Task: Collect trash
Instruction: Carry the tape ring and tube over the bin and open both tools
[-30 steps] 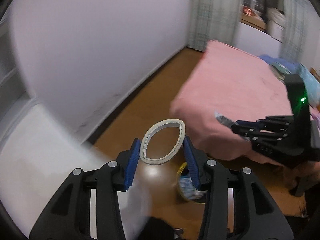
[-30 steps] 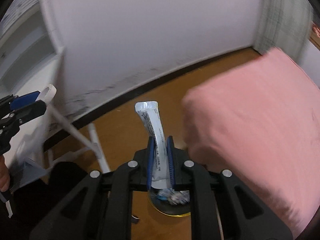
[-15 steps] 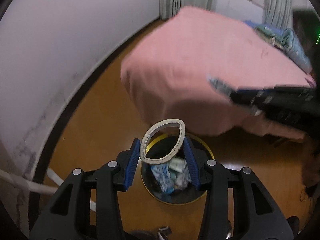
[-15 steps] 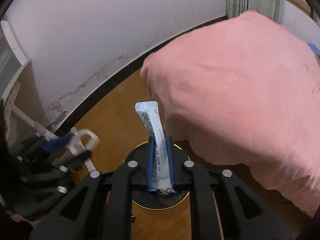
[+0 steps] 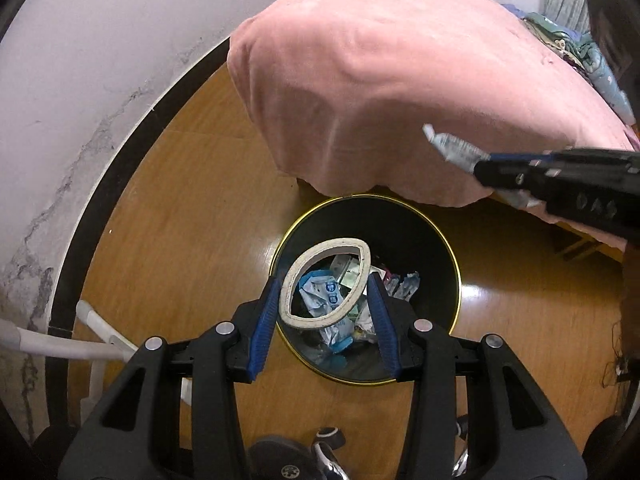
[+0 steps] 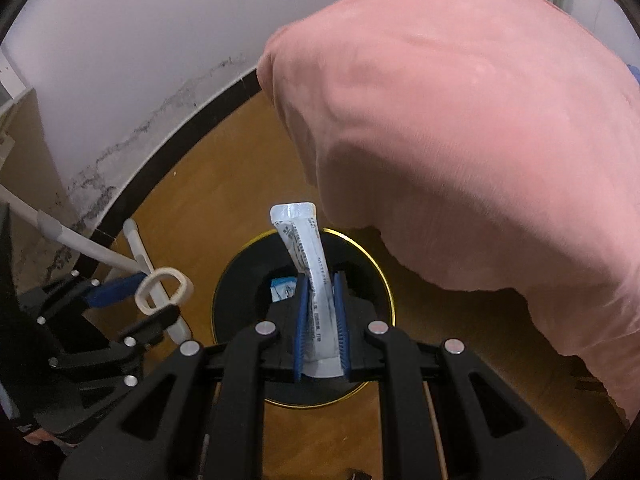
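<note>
Already collected: crumpled wrappers lying in the bin (image 5: 444,248), a round black tub with a thin gold rim.
Left gripper (image 5: 324,304): clenching a tape ring (image 5: 298,276), squashed oval, matte off-white, hovering over the bin's mouth.
Right gripper (image 6: 320,312): pinching a flat white tube (image 6: 306,256), crimped end up, above the bin.
Left to do: probably dropping both.
Nearby: soft pink bedspread (image 6: 460,128); glossy wooden floor (image 5: 180,200).

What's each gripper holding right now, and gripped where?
Left gripper squeezes a white tape ring across its outer sides. Right gripper clamps a white tube by its lower half. Both are above the trash bin.
</note>
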